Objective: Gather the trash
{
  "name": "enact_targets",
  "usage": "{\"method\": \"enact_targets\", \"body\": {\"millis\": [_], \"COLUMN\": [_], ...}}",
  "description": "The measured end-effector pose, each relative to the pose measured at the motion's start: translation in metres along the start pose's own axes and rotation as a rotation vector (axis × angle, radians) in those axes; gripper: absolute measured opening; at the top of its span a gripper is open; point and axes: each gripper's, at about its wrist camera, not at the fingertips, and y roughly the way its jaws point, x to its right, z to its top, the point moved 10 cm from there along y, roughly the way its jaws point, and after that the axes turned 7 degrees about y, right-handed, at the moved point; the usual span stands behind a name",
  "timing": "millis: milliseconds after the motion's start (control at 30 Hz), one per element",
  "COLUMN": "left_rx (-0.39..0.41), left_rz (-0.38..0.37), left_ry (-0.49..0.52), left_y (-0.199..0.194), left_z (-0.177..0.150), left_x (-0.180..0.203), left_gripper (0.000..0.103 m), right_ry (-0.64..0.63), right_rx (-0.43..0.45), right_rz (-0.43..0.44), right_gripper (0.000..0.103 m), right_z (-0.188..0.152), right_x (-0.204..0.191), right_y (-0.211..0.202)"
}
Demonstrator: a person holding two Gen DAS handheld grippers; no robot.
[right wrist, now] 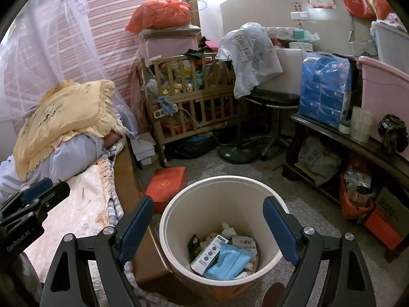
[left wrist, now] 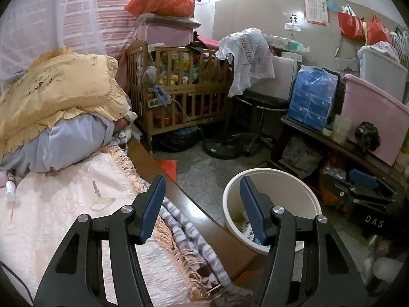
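Observation:
A cream round bin (right wrist: pixel 222 179) stands on the floor beside the bed. In it lie a white box (right wrist: pixel 208 254), a blue packet (right wrist: pixel 227 261) and other wrappers. My right gripper (right wrist: pixel 208 200) hangs over the bin's mouth, open, with nothing between its blue pads. My left gripper (left wrist: pixel 202 181) is open and empty above the bed's edge, with the bin (left wrist: pixel 278 172) just to its right. In the right wrist view the left gripper (right wrist: pixel 55 185) shows from the side over the bed. A small white bottle (left wrist: pixel 10 188) lies on the bedcover.
The bed (left wrist: pixel 64 217) with a yellow pillow (left wrist: pixel 58 87) fills the left. A red box (right wrist: pixel 167 185) sits on the floor by the bin. A wooden crib (right wrist: pixel 189 97), a stool (right wrist: pixel 271 102) and a low cluttered shelf (right wrist: pixel 358 138) ring the grey floor.

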Motion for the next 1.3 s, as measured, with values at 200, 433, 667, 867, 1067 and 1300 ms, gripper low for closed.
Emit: {"method": "enact_targets", "body": {"millis": [200, 433, 667, 867, 1067, 1300], "left_rx": [-0.003, -0.004, -0.005, -0.006, -0.006, -0.007], "left_rz": [-0.003, -0.003, -0.006, -0.004, -0.003, -0.004], "left_ry": [-0.002, -0.003, -0.005, -0.004, -0.007, -0.007], "left_y": [0.000, 0.000, 0.000, 0.000, 0.000, 0.000], "left_z": [0.000, 0.000, 0.000, 0.000, 0.000, -0.001], "left_x": [0.001, 0.001, 0.002, 0.004, 0.005, 0.007], "left_gripper": [0.059, 0.059, 0.059, 0.059, 0.059, 0.059], "right_ry": [-0.004, -0.010, -0.011, -0.015, -0.018, -0.021], "right_rx": [-0.003, -0.007, -0.008, -0.011, -0.015, -0.021], "right_rz": [0.000, 0.001, 0.001, 0.001, 0.001, 0.005], "right_gripper": [0.087, 0.088, 0.089, 0.089, 0.089, 0.089], "right_z": [-0.001, -0.002, -0.002, -0.003, -0.003, -0.006], "right_x": [-0.002, -0.007, -0.008, -0.009, -0.010, -0.012], "right_y": [0.000, 0.000, -0.001, -0.001, 0.001, 0.004]}}
